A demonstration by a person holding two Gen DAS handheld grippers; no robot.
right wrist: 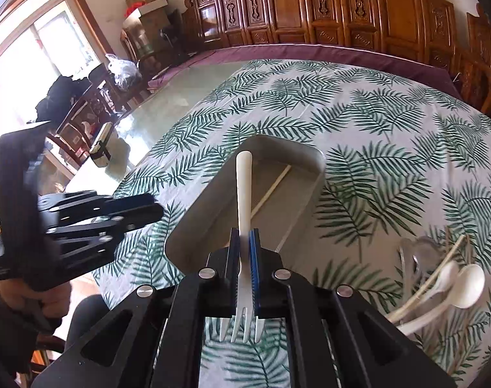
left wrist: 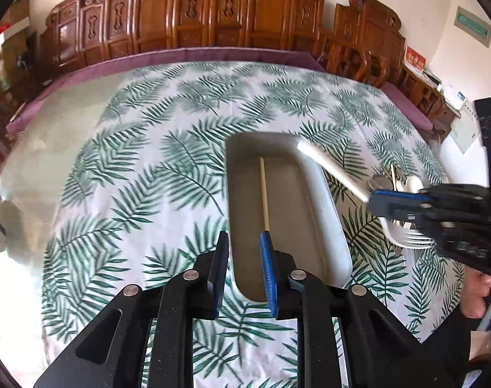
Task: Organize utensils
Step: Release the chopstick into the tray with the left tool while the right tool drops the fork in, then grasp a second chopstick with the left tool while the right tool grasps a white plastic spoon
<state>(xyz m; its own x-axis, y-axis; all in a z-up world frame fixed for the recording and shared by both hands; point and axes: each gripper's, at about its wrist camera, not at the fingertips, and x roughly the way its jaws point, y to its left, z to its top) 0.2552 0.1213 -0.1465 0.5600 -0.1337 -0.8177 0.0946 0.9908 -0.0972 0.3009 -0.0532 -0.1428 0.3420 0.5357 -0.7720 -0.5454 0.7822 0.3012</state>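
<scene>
A grey oblong tray point(left wrist: 330, 200) point(right wrist: 193, 216) lies on the leaf-print cloth. One pale chopstick point(left wrist: 264, 190) point(right wrist: 271, 190) rests lengthwise inside it. My left gripper point(left wrist: 244, 236) point(right wrist: 153, 208) hangs over the tray's near end, open, with nothing between its pads; the chopstick's near end lies just past the right fingertip. My right gripper point(right wrist: 244, 234) point(left wrist: 374, 199) is shut on a white plastic fork point(right wrist: 243, 187) point(left wrist: 329, 165). The fork's handle points out over the tray and its tines point back toward the camera. A pile of white spoons and chopsticks point(right wrist: 439, 284) point(left wrist: 413, 184) sits right of the tray.
The leaf-print cloth point(left wrist: 142, 168) covers part of a glass-topped table with a purple border point(left wrist: 187, 56). Carved wooden chairs point(left wrist: 213, 16) line the far side. A small box point(right wrist: 101, 144) stands on the bare glass at left. A person's hand point(right wrist: 19, 297) holds the left gripper.
</scene>
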